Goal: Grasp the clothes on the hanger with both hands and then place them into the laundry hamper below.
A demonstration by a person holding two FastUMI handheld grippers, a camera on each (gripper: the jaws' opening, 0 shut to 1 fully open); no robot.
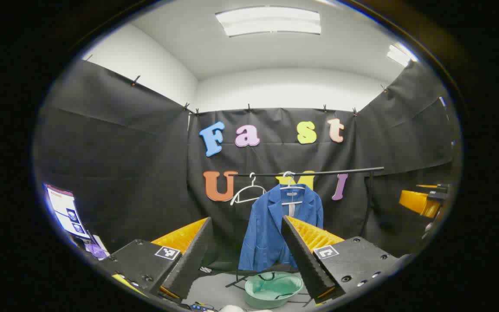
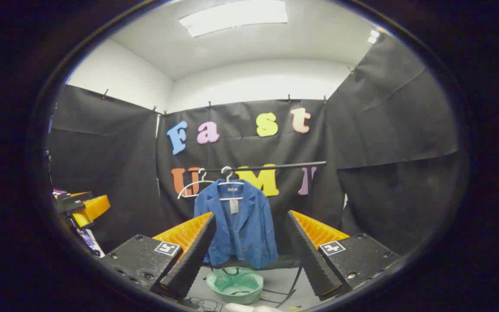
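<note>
Inside blue jacket (image 2: 237,225): white tag (image 2: 234,206) (unreadable); both tongs (image 1: 246,242) (image 2: 249,237) spread.

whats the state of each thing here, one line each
blue jacket: hanging on a hanger on the rail, not grasped
spare hanger: bare, on the rail
hamper: on the floor below the jacket, no clothes in it
left gripper: open
right gripper: open

The left gripper's finger (image 1: 301,255) is covering part of the jacket (image 1: 267,229). The screen (image 1: 65,210) is running off the edge, too small to read.
</note>
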